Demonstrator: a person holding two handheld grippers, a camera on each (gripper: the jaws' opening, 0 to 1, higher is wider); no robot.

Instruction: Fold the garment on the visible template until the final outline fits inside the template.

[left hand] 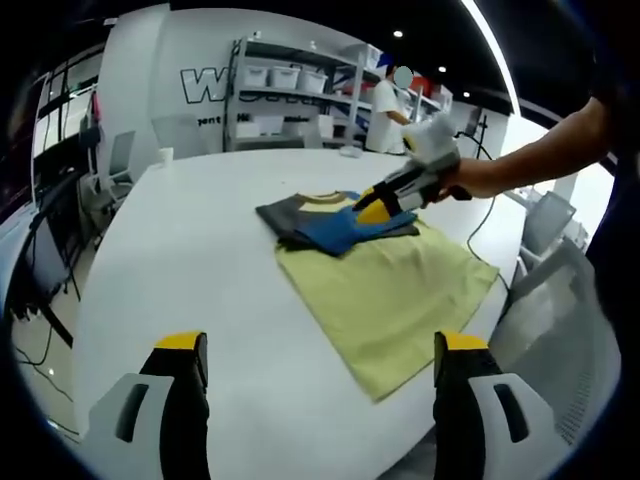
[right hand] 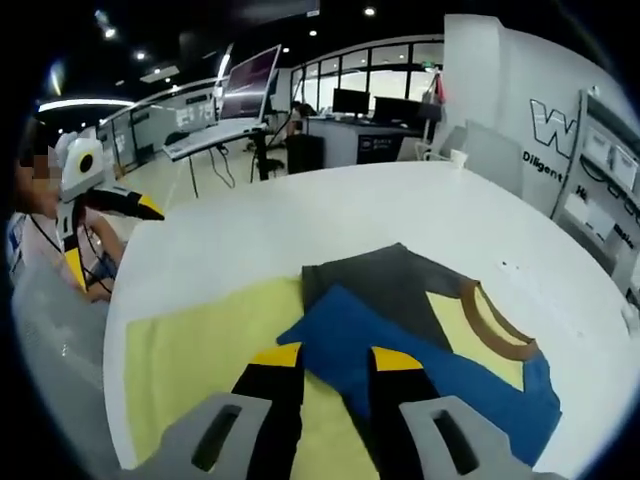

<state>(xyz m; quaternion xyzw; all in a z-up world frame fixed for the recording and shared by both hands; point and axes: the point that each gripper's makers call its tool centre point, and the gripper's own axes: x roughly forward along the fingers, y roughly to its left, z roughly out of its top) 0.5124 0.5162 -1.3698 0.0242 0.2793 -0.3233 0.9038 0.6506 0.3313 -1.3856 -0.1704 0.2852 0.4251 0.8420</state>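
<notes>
A grey, blue and yellow T-shirt [left hand: 325,222] lies partly folded on the far end of a pale yellow template sheet [left hand: 400,290] on the white table [left hand: 180,250]. In the right gripper view the shirt [right hand: 400,300] shows a brown collar, with a blue sleeve folded across the template [right hand: 190,360]. My right gripper [right hand: 336,357] is down on that blue sleeve, jaws narrowly apart with blue cloth between them. The left gripper view shows the same right gripper [left hand: 375,207], held by a hand. My left gripper [left hand: 320,348] hovers wide open over the near table edge, holding nothing, and appears in the right gripper view [right hand: 110,235].
A white cup [left hand: 165,155] stands at the table's far left edge. Shelves with boxes [left hand: 290,85] and a person in white [left hand: 384,115] are behind the table. Desks with monitors [right hand: 250,85] stand across the room. A chair [left hand: 548,225] sits beside the table.
</notes>
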